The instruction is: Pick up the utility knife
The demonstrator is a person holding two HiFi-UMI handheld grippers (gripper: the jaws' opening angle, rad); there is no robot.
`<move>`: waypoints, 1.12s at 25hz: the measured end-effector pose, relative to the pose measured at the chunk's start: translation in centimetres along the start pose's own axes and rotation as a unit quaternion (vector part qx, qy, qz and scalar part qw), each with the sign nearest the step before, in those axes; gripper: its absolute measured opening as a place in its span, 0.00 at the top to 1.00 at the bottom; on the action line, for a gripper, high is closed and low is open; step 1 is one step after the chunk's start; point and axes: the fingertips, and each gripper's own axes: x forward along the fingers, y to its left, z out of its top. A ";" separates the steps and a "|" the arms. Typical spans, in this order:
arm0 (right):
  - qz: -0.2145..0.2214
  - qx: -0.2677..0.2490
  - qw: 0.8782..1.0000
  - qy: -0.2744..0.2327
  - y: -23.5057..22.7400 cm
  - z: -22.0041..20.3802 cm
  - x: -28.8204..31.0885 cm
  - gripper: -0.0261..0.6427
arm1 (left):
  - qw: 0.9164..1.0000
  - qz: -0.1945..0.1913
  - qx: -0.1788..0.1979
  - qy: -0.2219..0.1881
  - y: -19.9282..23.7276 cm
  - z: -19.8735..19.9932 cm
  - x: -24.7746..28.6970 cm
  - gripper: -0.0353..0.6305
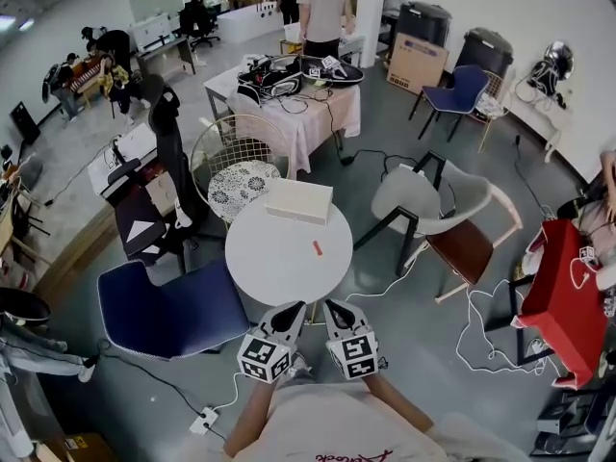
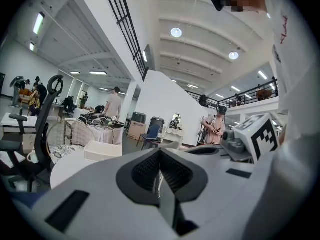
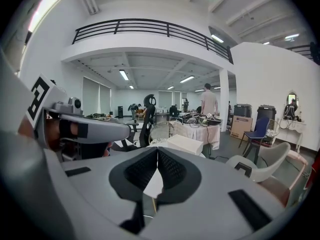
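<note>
The utility knife (image 1: 317, 247) is a small orange-red bar lying on the round white table (image 1: 269, 268), right of its middle. A flat white box (image 1: 299, 200) rests on the table's far edge. Both grippers hover side by side at the table's near edge, a short way short of the knife. My left gripper (image 1: 290, 313) has its pads together with nothing between them (image 2: 160, 171). My right gripper (image 1: 336, 309) is also shut and empty (image 3: 156, 170). Neither gripper view shows the knife; the jaws hide it.
A blue chair (image 1: 173, 311) stands left of the table, a wire chair (image 1: 236, 157) behind it, and a white chair (image 1: 423, 200) and a brown one (image 1: 467, 248) to the right. White cables (image 1: 481, 340) trail on the floor. A red-covered stand (image 1: 558, 296) is far right.
</note>
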 end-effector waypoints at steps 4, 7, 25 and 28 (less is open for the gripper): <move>-0.009 0.002 1.000 0.002 -0.9 1.2 3.4 0.94 | 1.000 -0.010 0.001 0.002 3.3 1.0 1.7 0.93; -0.017 0.001 1.000 0.003 -1.6 2.0 6.0 0.94 | 1.000 -0.020 0.004 0.002 5.5 1.7 3.1 0.93; -0.009 0.016 1.000 0.022 -2.9 2.4 13.6 0.94 | 0.999 -0.016 -0.016 0.032 12.2 0.9 6.3 0.93; -0.004 0.021 0.999 0.026 -4.1 2.1 14.3 0.94 | 0.999 -0.006 -0.022 0.037 12.6 0.5 7.3 0.93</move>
